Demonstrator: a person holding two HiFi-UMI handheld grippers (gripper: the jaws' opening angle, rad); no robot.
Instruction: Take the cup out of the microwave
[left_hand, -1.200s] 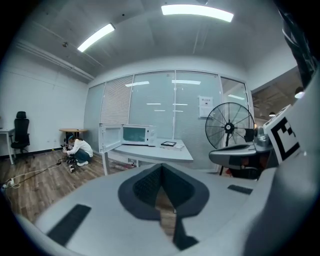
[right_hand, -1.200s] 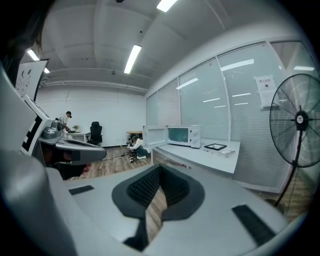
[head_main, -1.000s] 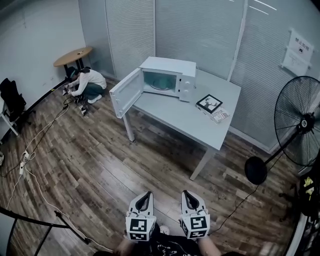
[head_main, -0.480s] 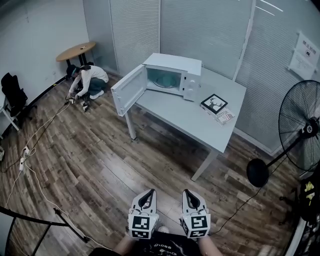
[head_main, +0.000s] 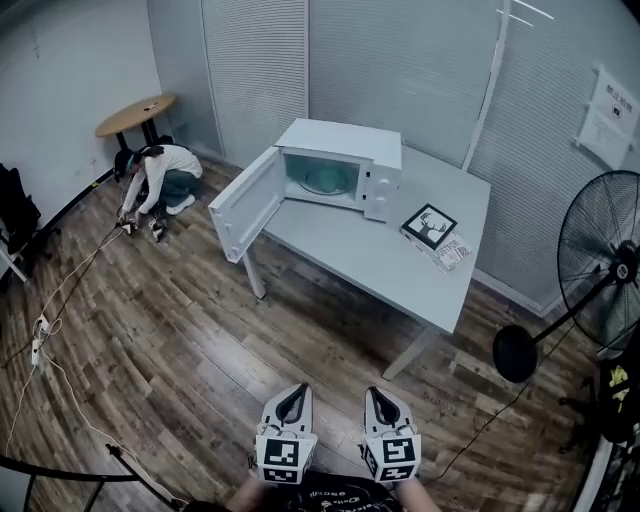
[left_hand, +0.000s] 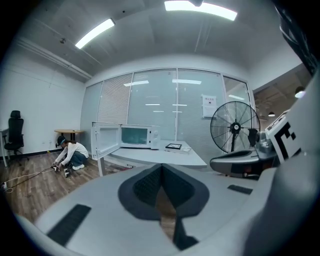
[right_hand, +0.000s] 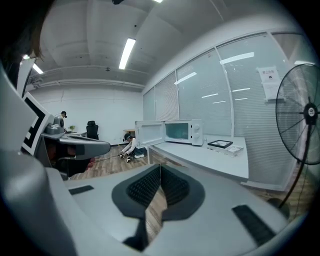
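The white microwave (head_main: 345, 165) stands on the grey table (head_main: 400, 265) with its door (head_main: 243, 204) swung wide open to the left. Inside I make out only a pale green round plate; no cup can be told at this distance. Both grippers are far from it, over the wooden floor at the bottom of the head view. My left gripper (head_main: 292, 397) and right gripper (head_main: 378, 399) point toward the table, side by side. In the left gripper view the left gripper (left_hand: 161, 169) has its pads together, empty. In the right gripper view the right gripper (right_hand: 160, 169) is shut too, holding nothing.
A framed picture (head_main: 428, 225) and a book (head_main: 452, 252) lie on the table right of the microwave. A person (head_main: 160, 172) crouches on the floor at the left by a round wooden table (head_main: 135, 112). Cables (head_main: 45, 320) trail over the floor. A standing fan (head_main: 600, 265) is at the right.
Both grippers have been carried forward over the floor toward the table, still side by side and shut. The table and microwave look slightly nearer.
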